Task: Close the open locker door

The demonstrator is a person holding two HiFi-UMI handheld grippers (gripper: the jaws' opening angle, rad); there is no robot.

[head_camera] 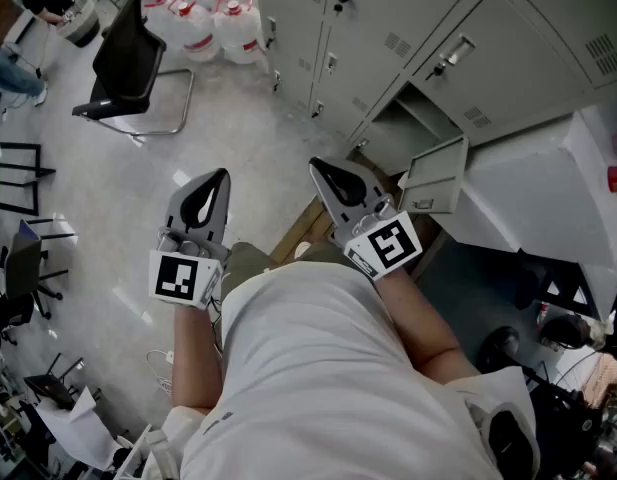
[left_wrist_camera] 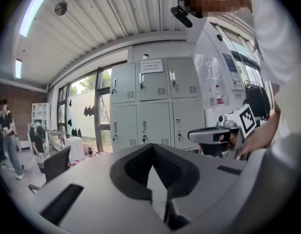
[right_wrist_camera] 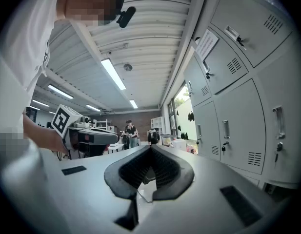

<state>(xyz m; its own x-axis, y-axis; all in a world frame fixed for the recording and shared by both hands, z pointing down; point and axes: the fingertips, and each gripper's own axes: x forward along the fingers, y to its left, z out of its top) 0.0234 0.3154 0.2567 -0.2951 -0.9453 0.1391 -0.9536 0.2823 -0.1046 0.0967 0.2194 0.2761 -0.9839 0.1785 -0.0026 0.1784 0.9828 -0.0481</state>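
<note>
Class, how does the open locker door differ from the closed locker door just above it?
The open locker door stands swung out from its compartment; the closed locker door lies flat over its own. The open door shows a plain inner face; the closed door shows its outer face, with a handle and vent slots. Both are pale grey metal.

Right gripper [right_wrist_camera: 151,147] tilted toward the ceiling, jaws pressed together, nothing between them. Grey lockers [right_wrist_camera: 240,126] rise on the right, doors closed. Left gripper [right_wrist_camera: 94,136] sits off left.
</note>
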